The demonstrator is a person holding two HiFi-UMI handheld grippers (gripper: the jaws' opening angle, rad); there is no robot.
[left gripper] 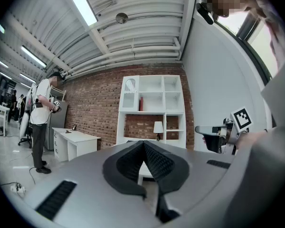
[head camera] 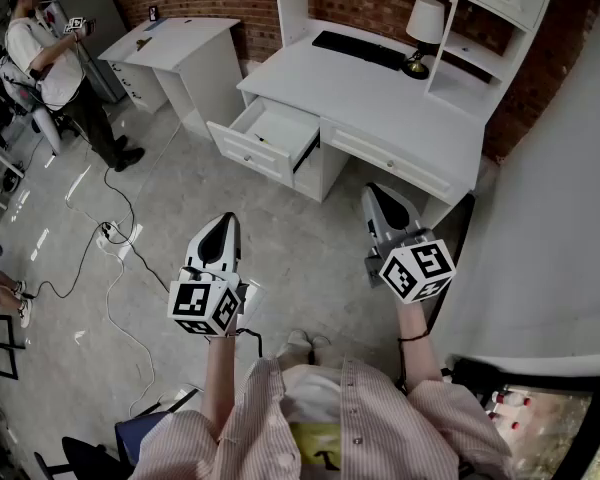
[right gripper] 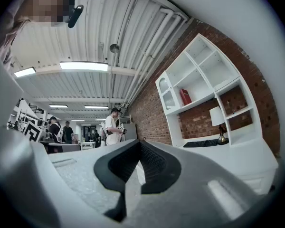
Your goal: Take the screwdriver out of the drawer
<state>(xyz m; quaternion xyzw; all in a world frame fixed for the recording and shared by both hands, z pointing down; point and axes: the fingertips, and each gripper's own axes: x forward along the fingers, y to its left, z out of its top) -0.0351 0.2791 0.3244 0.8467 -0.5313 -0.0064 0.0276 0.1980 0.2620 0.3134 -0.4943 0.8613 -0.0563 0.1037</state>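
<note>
The white desk stands ahead against the brick wall, and its left drawer is pulled open. Inside lies a small dark object, too small to tell whether it is the screwdriver. My left gripper hovers over the floor well short of the drawer, shut with nothing in it. My right gripper is held near the desk's front, shut and empty too. The left gripper view shows the meeting jaw tips, with the right gripper beside them. The right gripper's jaws also meet.
A keyboard and a lamp sit on the desk under white shelves. A second white desk stands at the left, with a person beside it. Cables trail over the floor. A grey wall closes the right.
</note>
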